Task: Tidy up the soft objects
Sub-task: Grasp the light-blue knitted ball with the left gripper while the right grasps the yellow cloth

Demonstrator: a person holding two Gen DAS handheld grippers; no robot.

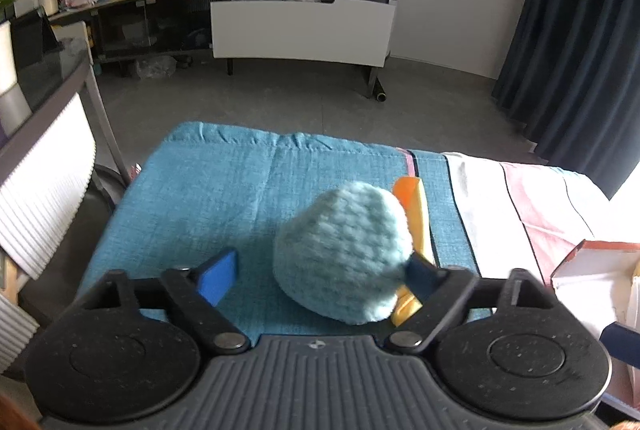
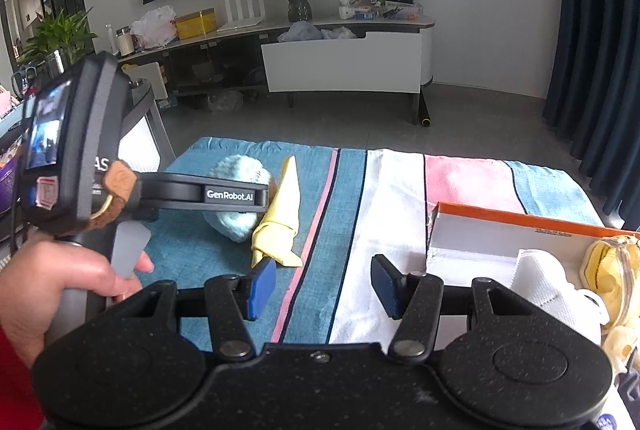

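In the left wrist view, the striped cloth is covering the work surface, its far edge running across the middle of the frame with bare grey floor lying open beyond it up to the white cabinet at the top. A ribbed white chair is crowding the left edge, and a white box is sitting at the right edge. The left gripper is standing partly open around the pale blue knitted ball: the right pad is touching the ball's lower right side, while the left pad is standing clear of it with blue cloth showing between. A yellow folded cloth is lying just behind and to the right of the ball, touching it. In the right wrist view, the right gripper is hanging moderately open and empty at lower centre, over the pink stripe and white band of the cloth, with open cloth ahead of it. The ball and yellow cloth are lying to its upper left, where a hand is gripping the left tool's handle. The orange-rimmed box is sitting at the lower right, holding a white fabric item and a yellow soft toy.
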